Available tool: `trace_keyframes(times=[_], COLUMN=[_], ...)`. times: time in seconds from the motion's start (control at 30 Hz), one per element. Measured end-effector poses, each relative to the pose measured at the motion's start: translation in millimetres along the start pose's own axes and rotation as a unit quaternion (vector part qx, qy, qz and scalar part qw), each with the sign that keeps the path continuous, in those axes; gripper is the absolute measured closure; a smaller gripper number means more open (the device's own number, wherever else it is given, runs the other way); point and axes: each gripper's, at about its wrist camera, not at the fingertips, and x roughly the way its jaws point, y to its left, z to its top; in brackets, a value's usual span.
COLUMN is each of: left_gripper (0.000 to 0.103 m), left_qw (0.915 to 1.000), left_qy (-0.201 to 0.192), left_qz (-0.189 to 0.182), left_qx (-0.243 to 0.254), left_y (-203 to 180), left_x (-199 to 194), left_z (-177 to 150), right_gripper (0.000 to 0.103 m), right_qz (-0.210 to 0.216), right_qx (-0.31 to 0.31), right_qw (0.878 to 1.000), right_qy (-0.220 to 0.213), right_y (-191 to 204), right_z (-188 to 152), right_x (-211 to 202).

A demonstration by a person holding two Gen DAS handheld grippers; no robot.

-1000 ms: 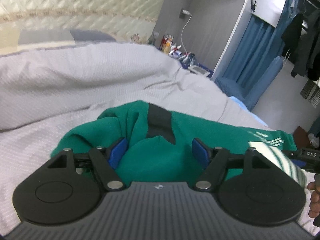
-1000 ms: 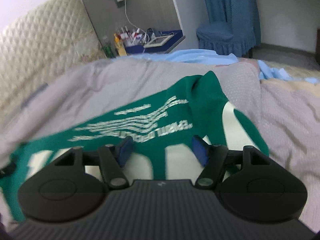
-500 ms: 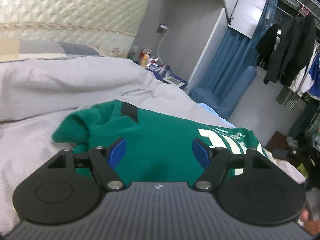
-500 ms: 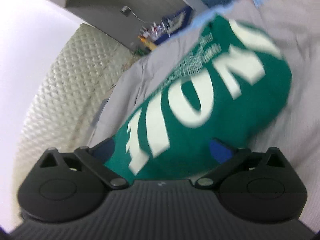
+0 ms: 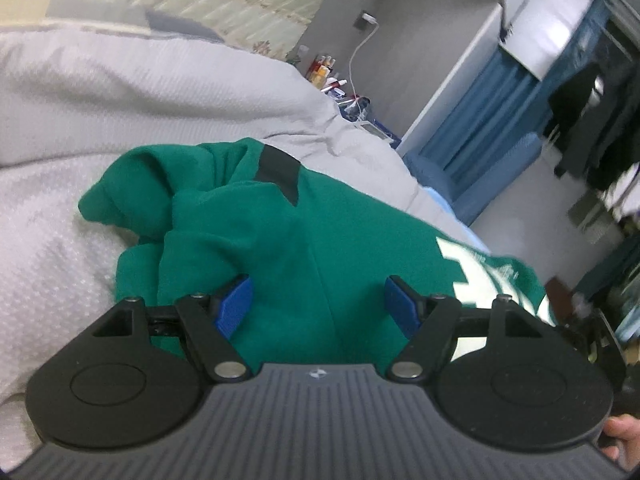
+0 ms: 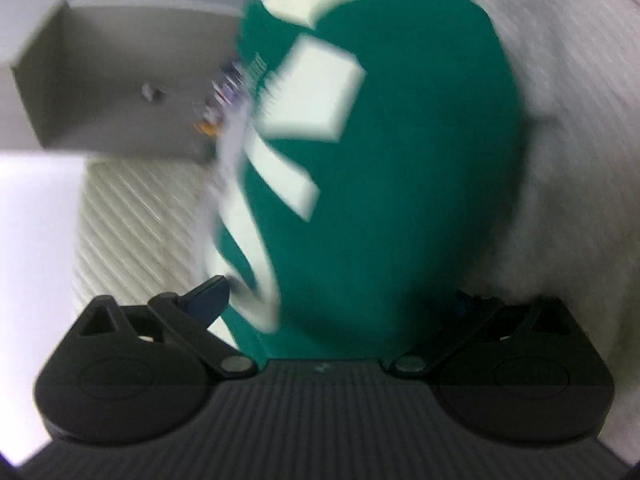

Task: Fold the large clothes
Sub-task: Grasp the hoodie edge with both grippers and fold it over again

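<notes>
Grey quilted bedspread [image 5: 168,92], blue curtains [image 5: 476,120]

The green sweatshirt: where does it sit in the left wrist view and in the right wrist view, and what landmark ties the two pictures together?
Left wrist view: the green sweatshirt fills the centre and lower middle, bunched at its left end, lying on the grey bedspread.
Right wrist view: it fills the centre from top to bottom, blurred, with the picture rolled sideways.
Shared landmark: the large white lettering on the sweatshirt, at the right edge in the left view and left of centre in the right.
</notes>
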Motion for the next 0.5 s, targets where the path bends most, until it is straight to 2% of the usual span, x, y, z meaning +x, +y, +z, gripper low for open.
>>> trace_keyframes(times=[0.1,0.17,0.27,0.33,0.4,0.5], left_gripper=[0.026,0.026,0.024,0.019,0.015,0.013], left_qw=[0.9985,0.9956,0.9843,0.9762,0.9727,0.9674], left_qy=[-0.003,-0.004,0.01,0.024,0.052,0.103], left_qz=[-0.032,-0.059,-0.126,-0.165,-0.169,-0.14], left_qx=[-0.044,-0.073,-0.123,-0.139,-0.151,-0.184], left_y=[12.6,18.2,23.4,24.5,26.5,34.4], left_x=[-2.9,-9.3,-26.8,-38.2,-40.8,-24.5], left_z=[10.7,18.5,23.6,17.8,5.4,-13.4], right_gripper=[0.0,0.0,0.0,0.0,0.0,0.0], right_qz=[0.052,0.067,0.085,0.09,0.09,0.074], right_qx=[-0.023,-0.042,-0.045,-0.038,-0.024,-0.021], right_qw=[0.998,0.997,0.995,0.995,0.996,0.997], right_qy=[-0.013,-0.01,0.005,0.011,0.011,0.012], right_y=[21.3,30.4,36.6,37.5,34.6,28.9], right_z=[8.4,10.5,13.7,16.1,16.9,17.2], right_x=[1.4,5.6,15.6,21.2,23.4,24.0])
